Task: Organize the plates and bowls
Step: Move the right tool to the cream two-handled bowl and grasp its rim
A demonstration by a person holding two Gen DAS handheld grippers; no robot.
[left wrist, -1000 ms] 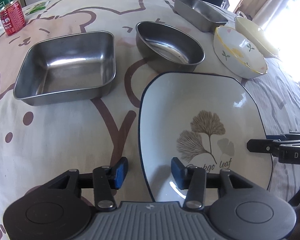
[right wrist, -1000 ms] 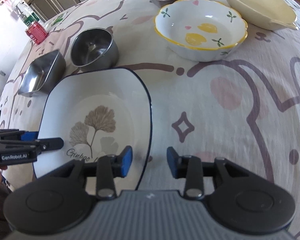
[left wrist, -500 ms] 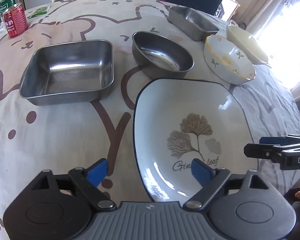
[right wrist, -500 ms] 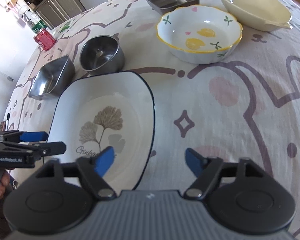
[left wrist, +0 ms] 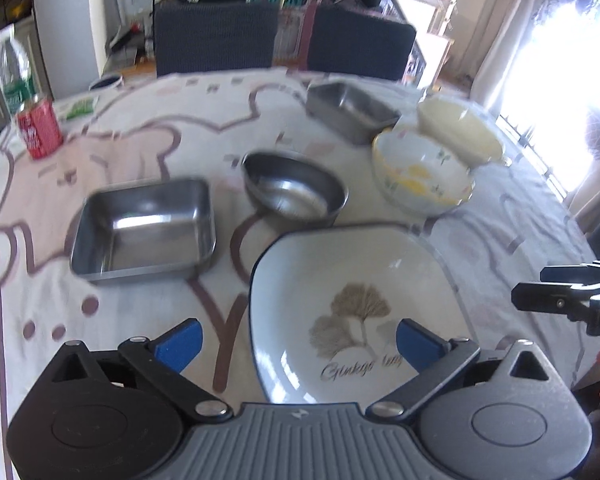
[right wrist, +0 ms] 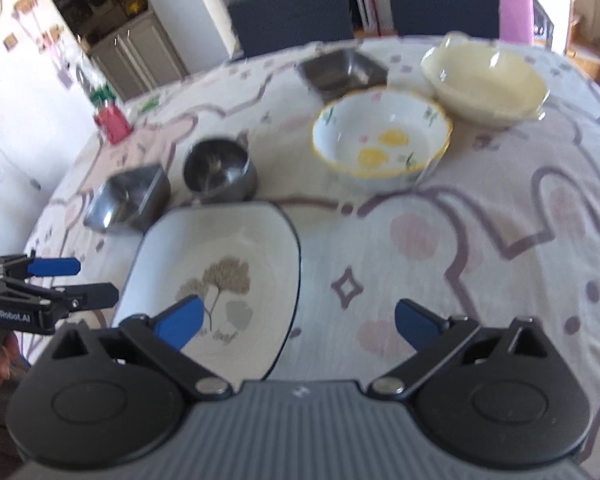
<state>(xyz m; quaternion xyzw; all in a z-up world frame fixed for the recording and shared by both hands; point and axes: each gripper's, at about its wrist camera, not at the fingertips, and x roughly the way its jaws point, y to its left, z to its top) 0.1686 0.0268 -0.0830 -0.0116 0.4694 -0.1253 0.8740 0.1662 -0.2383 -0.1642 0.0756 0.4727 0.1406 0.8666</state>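
We see the plate (left wrist: 360,280) lying flat on the table (left wrist: 100,332), at the near edge, white with a dark rim and a leaf print (the word "Ginkgo" is written under it). Nothing holds it.

The left gripper (left wrist: 298,340) hangs above the plate's left rim; its jaws are opening, already spread wide, and they grip nothing. One blue pad is over the cloth, the other over the plate. The right gripper (right wrist: 298,320) hangs over the plate's right rim, jaws also opening and wide apart, nothing pinched between them.

Just behind the plate stands a round steel bowl (left wrist: 294,188), and to its left a square steel tray (left wrist: 144,230), near but apart. Further right is a flowered bowl (right wrist: 382,140) with a yellow rim, and close behind it a cream bowl (right wrist: 484,80); whether these two touch we cannot tell. A second steel tray (right wrist: 342,68) stands at the far side. A red can (left wrist: 40,130) and a bottle (left wrist: 14,76) are at the far left corner. Two dark chairs (left wrist: 216,38) stand behind the table.
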